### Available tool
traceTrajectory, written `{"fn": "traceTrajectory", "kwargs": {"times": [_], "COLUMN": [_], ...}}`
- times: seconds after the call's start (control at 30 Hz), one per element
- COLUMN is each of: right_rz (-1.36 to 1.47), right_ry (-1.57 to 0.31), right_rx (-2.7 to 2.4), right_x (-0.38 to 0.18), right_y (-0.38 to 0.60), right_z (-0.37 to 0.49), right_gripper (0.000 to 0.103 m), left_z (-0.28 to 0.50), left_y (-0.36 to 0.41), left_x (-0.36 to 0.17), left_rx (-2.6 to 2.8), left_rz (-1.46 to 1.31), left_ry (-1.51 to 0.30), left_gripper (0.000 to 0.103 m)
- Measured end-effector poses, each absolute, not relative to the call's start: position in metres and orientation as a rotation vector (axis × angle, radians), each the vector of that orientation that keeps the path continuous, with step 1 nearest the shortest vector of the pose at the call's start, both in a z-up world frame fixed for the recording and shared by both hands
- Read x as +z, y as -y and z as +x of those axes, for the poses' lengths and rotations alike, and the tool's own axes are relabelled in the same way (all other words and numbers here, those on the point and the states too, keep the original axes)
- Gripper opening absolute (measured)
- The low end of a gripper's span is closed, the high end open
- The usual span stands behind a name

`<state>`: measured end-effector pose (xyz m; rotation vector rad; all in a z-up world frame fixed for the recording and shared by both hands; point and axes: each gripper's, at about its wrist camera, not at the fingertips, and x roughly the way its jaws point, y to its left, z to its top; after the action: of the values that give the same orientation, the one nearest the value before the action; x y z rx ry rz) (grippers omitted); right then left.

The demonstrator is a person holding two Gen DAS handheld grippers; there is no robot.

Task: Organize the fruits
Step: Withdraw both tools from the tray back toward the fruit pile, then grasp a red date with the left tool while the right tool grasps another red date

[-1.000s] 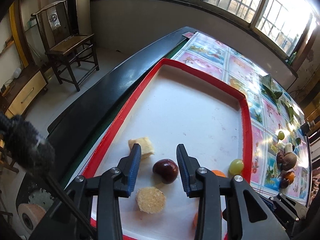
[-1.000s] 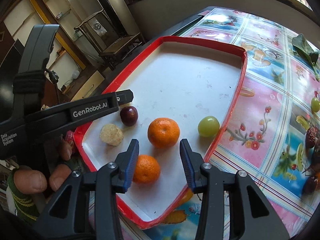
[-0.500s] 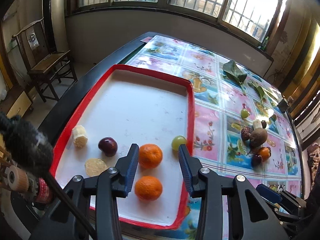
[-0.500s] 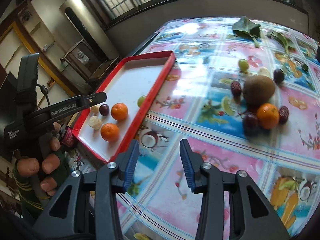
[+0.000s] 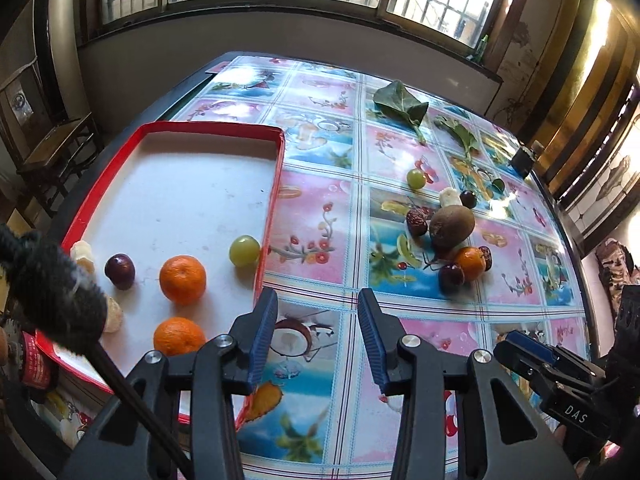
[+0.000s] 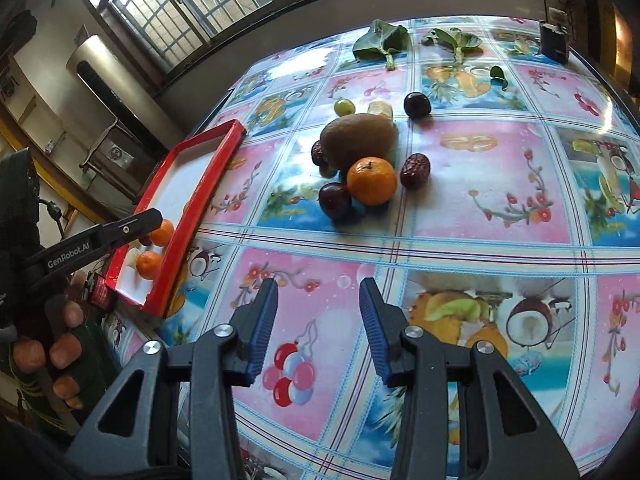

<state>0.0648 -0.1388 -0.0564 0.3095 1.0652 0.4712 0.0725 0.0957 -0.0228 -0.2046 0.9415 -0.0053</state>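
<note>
- I'm seeing leaves [image 6: 381, 42] lying beyond the fruit pile [image 6: 362, 158]; nothing is blocking it.
- Both my left gripper [image 5: 316, 334] and right gripper [image 6: 318, 330] are hanging part-open, empty.
- They have swung off the red tray [image 5: 276, 184] since a second ago.

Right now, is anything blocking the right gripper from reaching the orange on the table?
Nothing visible is. The right gripper is open and empty, with only bare tablecloth before the orange. A dark plum touches its left side.
</note>
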Motion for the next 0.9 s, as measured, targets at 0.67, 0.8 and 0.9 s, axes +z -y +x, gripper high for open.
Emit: {"fn": "traceTrajectory", "kwargs": {"times": [0.67,0.8,0.9], "right_rz": [0.305,0.303,0.294], "right_ry": [-1.021,-1.017,-1.031], "right_rx": [0.382,0.327,0.290], "right_x": [-0.055,-0.058,-0.066], "right_y": [0.165,0.172,0.173], "right_z": [0.092,0.115,0.133], "right_gripper": [0.044,0.043,0.039], "left_z": [0.103,0.113,0.120], "left_y": [-0.058,-0.055,-0.053], "left_x": [-0.032,-0.034,-0.037], "left_rx": [-0.051,-0.060,-0.068], "left_rz": [-0.115,-0.121,-0.124], "left_ry": [-0.974,-0.985,-0.991], "left_gripper": [0.040,0.040,0.040]}}
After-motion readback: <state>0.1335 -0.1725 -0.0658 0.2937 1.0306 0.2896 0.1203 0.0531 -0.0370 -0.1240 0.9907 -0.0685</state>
